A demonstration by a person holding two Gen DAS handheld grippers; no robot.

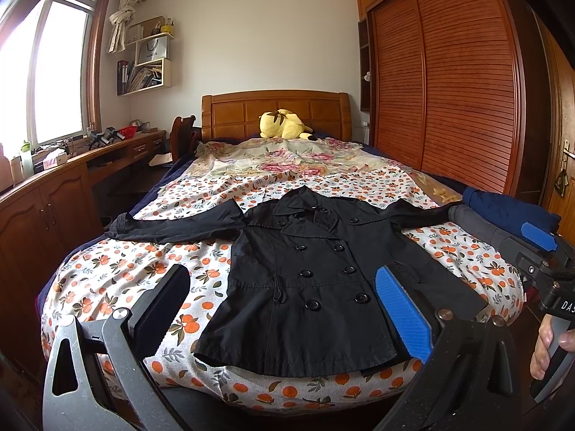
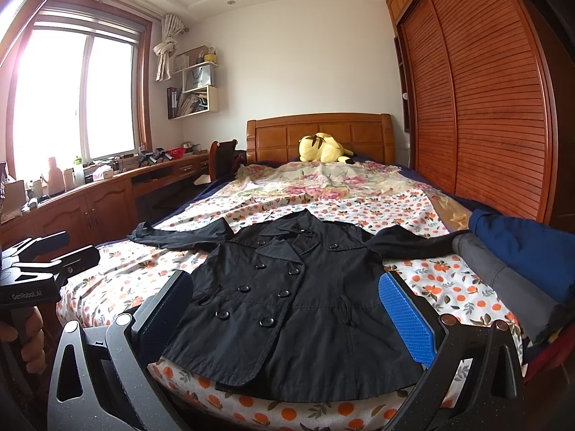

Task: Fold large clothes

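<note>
A black double-breasted coat (image 1: 305, 280) (image 2: 291, 298) lies flat and face up on the bed, buttoned, both sleeves spread sideways, hem toward me. My left gripper (image 1: 284, 309) hovers open above the hem, nothing between its fingers. My right gripper (image 2: 291, 316) is also open over the hem, holding nothing. In the left wrist view the right gripper (image 1: 542, 248) shows at the right edge, held by a hand. In the right wrist view the left gripper (image 2: 50, 251) shows at the left edge, held by a hand.
The bed (image 1: 118, 280) has an orange-print sheet and a floral blanket (image 1: 280, 158) farther back. Folded blue and grey clothes (image 2: 517, 262) are stacked at the bed's right edge. A yellow plush toy (image 1: 284, 124) sits by the headboard. A desk (image 1: 64, 179) runs along the left; a wardrobe (image 1: 449, 79) on the right.
</note>
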